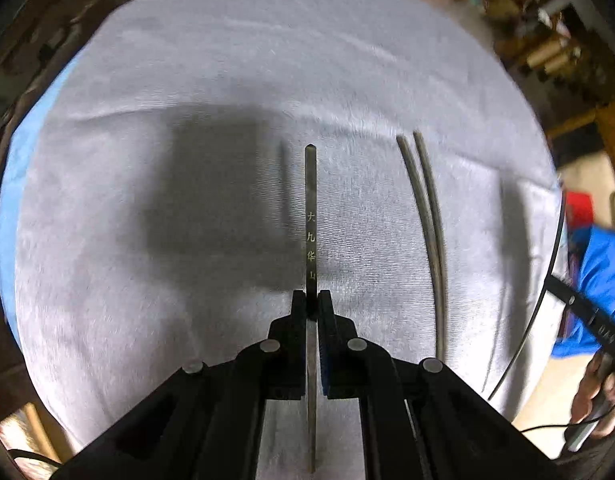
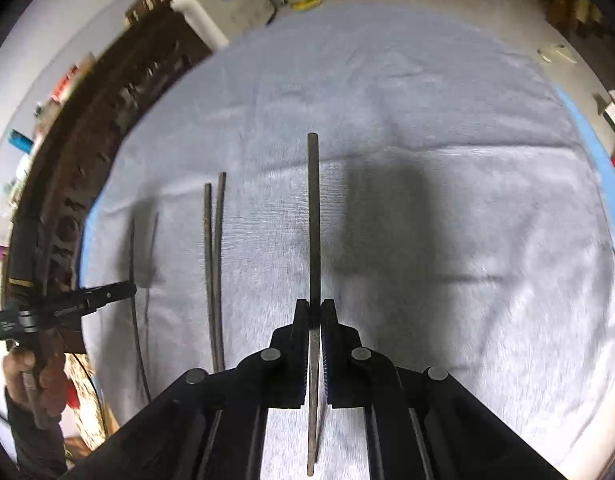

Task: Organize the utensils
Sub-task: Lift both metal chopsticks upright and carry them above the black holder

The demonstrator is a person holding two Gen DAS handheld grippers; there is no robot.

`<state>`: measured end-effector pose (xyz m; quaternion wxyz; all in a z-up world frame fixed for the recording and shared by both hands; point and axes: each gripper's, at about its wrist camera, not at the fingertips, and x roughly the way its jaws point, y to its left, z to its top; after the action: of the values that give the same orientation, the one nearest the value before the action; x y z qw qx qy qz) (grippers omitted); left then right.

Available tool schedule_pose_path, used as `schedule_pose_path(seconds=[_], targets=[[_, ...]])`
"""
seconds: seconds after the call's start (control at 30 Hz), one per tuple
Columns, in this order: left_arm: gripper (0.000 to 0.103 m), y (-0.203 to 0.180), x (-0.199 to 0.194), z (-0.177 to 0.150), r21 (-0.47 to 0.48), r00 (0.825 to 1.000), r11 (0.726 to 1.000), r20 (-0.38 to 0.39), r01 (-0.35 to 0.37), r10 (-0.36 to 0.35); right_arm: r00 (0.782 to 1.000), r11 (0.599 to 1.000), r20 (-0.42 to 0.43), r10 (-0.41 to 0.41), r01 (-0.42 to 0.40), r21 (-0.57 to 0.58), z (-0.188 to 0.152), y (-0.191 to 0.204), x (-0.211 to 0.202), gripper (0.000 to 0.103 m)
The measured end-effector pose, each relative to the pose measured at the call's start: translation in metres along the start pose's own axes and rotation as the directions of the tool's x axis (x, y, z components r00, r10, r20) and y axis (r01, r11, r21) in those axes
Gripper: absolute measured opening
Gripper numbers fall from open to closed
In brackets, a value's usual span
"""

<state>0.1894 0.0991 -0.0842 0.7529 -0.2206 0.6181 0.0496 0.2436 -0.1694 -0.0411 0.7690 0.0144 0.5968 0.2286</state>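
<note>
Over grey cloth (image 1: 187, 60), both jaws clamp one dark chopstick (image 1: 310, 200) each, left's lettered 大九华山

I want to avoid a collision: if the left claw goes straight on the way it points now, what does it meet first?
Probably the grey cloth, led by the chopstick the left claw grips. The pair of chopsticks lies off to one side, outside that line. Depth is unclear.

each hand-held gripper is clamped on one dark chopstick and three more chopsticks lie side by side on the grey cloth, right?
Not quite: two, not three. The left wrist view shows a pair of dark thin chopsticks side by side on the grey cloth. The left hand-held gripper and right hand-held gripper do each clamp one dark chopstick.
</note>
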Motion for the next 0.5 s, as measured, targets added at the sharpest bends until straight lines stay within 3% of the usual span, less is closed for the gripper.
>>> schedule_pose_path(seconds=[0.17,0.3,0.5], targets=[[0.005,0.014,-0.036,-0.021,-0.056,0.99,0.998,0.141,0.016,-0.008,0.994,0.999,0.112,0.012,-0.015,0.032,-0.014,-0.005,-0.032,0.006],[0.005,0.014,-0.071,-0.046,-0.092,0.956,0.996,0.294,0.01,0.018,0.973,0.998,0.232,0.007,-0.023,0.065,-0.035,-0.002,-0.056,0.006],[0.005,0.02,-0.108,-0.082,-0.16,0.894,0.982,0.447,0.098,-0.016,0.916,0.99,0.4,0.027,-0.079,0.114,-0.068,-0.004,-0.106,0.006]])
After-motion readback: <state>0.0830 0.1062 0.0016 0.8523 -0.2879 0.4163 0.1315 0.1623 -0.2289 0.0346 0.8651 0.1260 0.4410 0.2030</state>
